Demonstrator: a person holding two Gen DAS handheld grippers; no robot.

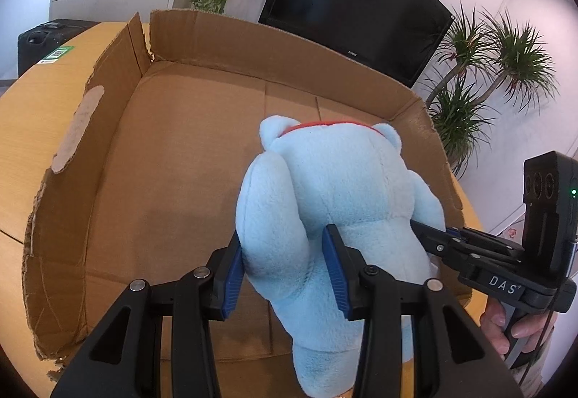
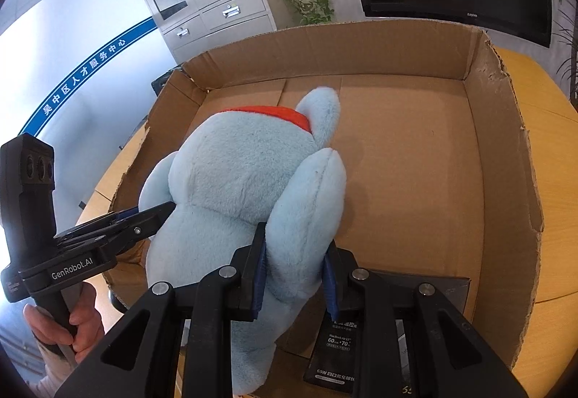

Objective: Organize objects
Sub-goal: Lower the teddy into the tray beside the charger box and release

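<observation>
Both tongs [image 1: 285, 271] [image 1: 415, 226] clamp blue plush toy [image 1: 336, 210] over cardboard box [image 1: 173, 159].

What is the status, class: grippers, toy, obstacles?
Left gripper, right gripper both clamp light-blue plush toy. Toy over open brown cardboard box. Black packet below.

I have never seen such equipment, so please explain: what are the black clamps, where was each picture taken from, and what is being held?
There is no robot here. A person holds two hand-held grippers, each with a camera looking forward along its two fingers. One picture comes from the left gripper, the other from the right gripper; each also shows the other gripper from the side. Both are closed on one light blue plush toy, each squeezing a different soft limb, and hold it over an open cardboard box on a wooden table. A black packaged item lies in the box's near corner.
</observation>
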